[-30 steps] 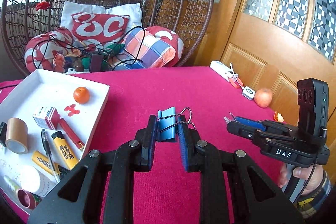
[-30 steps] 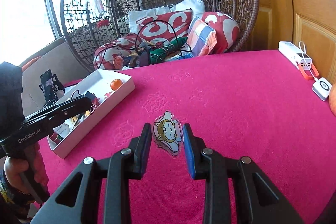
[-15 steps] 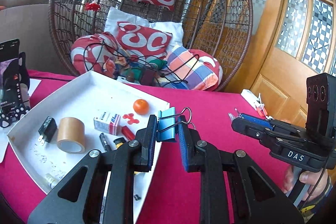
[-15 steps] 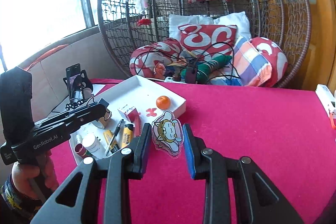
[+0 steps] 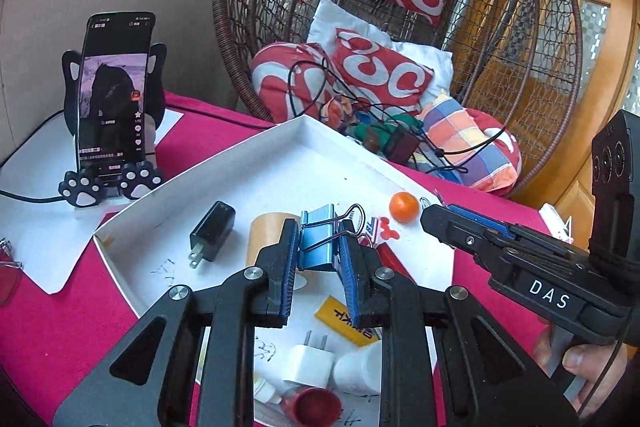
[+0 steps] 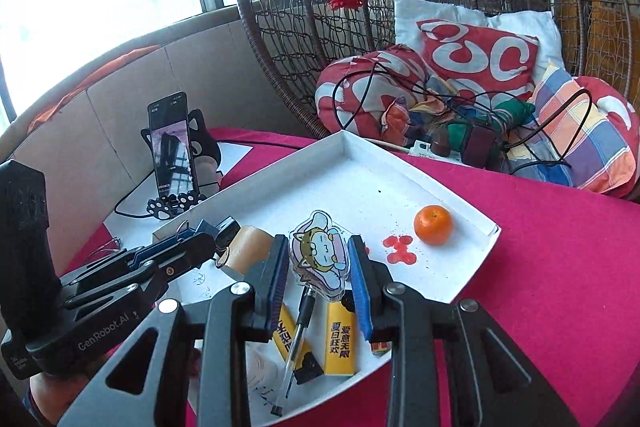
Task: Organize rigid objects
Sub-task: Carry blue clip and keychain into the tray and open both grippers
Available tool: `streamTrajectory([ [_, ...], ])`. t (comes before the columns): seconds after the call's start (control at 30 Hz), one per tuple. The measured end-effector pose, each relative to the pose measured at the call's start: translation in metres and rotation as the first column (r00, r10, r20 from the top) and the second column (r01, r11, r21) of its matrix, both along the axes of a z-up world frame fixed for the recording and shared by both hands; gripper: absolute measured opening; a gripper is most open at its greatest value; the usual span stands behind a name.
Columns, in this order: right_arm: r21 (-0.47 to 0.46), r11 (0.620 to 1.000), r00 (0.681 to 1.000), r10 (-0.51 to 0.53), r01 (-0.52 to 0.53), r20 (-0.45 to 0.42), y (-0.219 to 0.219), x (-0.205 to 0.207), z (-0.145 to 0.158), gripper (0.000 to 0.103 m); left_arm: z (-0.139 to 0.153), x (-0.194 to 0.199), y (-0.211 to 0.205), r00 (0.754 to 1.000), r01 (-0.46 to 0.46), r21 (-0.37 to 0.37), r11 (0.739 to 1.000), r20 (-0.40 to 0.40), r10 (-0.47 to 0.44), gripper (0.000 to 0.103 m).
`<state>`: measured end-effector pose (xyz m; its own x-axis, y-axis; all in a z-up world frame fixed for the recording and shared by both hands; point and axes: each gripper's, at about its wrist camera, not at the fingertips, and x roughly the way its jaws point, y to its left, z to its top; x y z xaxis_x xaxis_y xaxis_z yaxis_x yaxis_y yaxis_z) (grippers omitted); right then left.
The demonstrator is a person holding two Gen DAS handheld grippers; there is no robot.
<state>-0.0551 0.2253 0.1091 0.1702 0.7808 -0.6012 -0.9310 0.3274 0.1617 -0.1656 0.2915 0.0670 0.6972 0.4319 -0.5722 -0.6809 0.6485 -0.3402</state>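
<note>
My left gripper (image 5: 319,239) is shut on a blue binder clip (image 5: 316,253) and hangs over the middle of the white tray (image 5: 240,155). My right gripper (image 6: 318,245) is shut on a clear cartoon cat charm (image 6: 320,261), above the tray's (image 6: 360,179) near part. The two grippers are side by side; the right gripper's tip (image 5: 436,217) shows in the left wrist view. In the tray lie an orange (image 6: 433,225), a tape roll (image 5: 268,231), a black charger (image 5: 212,231), a white charger (image 5: 310,363), yellow lighters (image 6: 340,339) and a pen (image 6: 298,335).
A phone on a black cat stand (image 5: 114,95) stands on paper left of the tray, its cable trailing off. Behind the table is a wicker hanging chair (image 5: 480,27) full of cushions and cables. Pink tablecloth (image 6: 560,267) stretches right of the tray.
Both grippers have swung left from over the pink cloth to above the white tray. Each keeps hold of its object, the clip and the charm.
</note>
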Motion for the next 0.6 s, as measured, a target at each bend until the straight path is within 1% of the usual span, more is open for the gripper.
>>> streamTrajectory([
  [0.03,-0.003,1.0,1.0,-0.005,0.005,-0.013,0.005,0.002,-0.004,0.03,-0.002,0.0,0.002,1.0,-0.009,-0.002,1.0,-0.012,0.009,0.021],
  [0.1,-0.011,1.0,0.999,-0.027,0.027,-0.031,0.011,0.004,-0.012,0.03,-0.006,-0.002,0.004,0.999,-0.038,-0.002,0.999,-0.025,0.038,0.042],
  [0.13,-0.013,0.999,0.999,-0.038,0.037,-0.038,0.011,0.005,-0.014,0.035,-0.008,-0.004,0.005,0.999,-0.048,-0.005,0.999,-0.026,0.048,0.073],
  [0.17,-0.01,0.999,0.998,-0.046,0.046,-0.045,0.009,0.006,-0.016,0.042,-0.009,-0.005,0.006,0.998,-0.06,-0.004,0.998,-0.024,0.06,0.088],
  [0.2,-0.004,0.999,0.997,-0.053,0.053,-0.05,0.007,0.006,-0.018,0.062,-0.01,-0.008,0.007,0.997,-0.08,0.003,0.997,-0.02,0.08,0.09],
  [0.23,0.002,0.997,0.996,-0.079,0.079,-0.045,0.003,0.007,-0.018,0.077,-0.011,-0.009,0.008,0.996,-0.093,0.005,0.996,-0.01,0.093,0.09],
  [0.27,0.01,0.995,0.994,-0.102,0.103,-0.041,-0.001,0.01,-0.018,0.084,-0.012,-0.011,0.008,0.995,-0.102,0.005,0.995,-0.009,0.102,0.091],
  [0.33,0.029,0.993,0.991,-0.11,0.112,-0.07,-0.008,0.015,-0.018,0.098,-0.01,-0.011,0.008,0.992,-0.123,0.014,0.992,-0.021,0.123,0.091],
  [0.37,0.038,0.992,0.99,-0.113,0.116,-0.083,-0.013,0.016,-0.018,0.103,-0.01,-0.011,0.007,0.992,-0.127,0.022,0.992,-0.022,0.128,0.091],
  [0.43,0.065,0.991,0.99,-0.112,0.118,-0.086,-0.021,0.012,-0.016,0.103,-0.007,-0.011,0.003,0.991,-0.131,0.037,0.991,-0.028,0.132,0.091],
  [0.6,0.102,0.99,0.994,-0.097,0.101,-0.042,-0.037,-0.004,-0.009,0.103,0.005,-0.01,-0.013,0.992,-0.125,0.092,0.988,-0.023,0.127,0.091],
])
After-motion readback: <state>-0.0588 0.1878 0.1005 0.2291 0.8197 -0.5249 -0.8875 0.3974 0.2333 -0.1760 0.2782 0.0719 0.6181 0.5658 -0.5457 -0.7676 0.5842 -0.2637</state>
